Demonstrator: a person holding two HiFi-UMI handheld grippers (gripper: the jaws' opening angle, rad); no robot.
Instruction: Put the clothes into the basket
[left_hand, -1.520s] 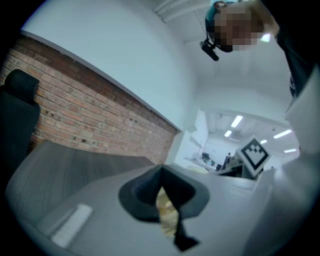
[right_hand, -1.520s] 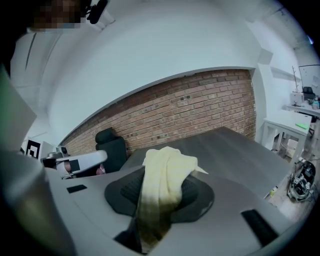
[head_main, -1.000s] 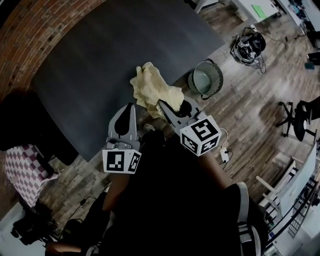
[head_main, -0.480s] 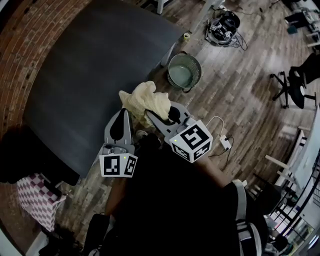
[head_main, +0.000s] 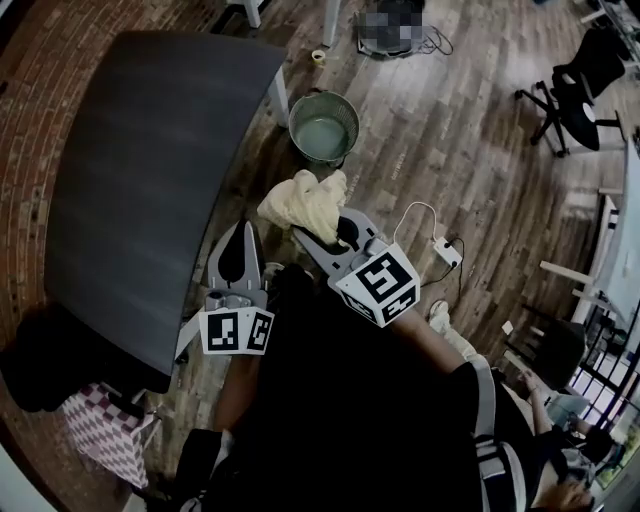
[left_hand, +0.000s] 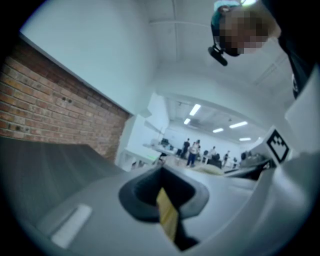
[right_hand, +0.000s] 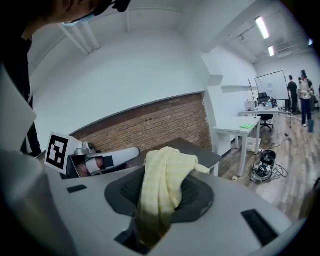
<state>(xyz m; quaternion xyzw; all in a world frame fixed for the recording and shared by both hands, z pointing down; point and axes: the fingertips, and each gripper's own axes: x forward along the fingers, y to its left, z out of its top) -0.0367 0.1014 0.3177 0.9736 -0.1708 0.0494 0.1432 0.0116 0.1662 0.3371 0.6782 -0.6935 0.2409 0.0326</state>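
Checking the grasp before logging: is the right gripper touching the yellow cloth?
Touching. The right gripper view shows the yellow cloth pinched between the jaws of the right gripper, with the rest of it draped over one jaw.

cloth (right_hand: 159, 182): lower end hidden inside right claw (head_main: 312, 232) (dark gap) | basket (head_main: 293, 122): contents unclear

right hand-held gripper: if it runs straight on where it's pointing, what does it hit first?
Likely the dark table's near corner, seen just beyond the yellow cloth that the right hand-held gripper holds. The metal basket sits right of that line; depth is unclear.
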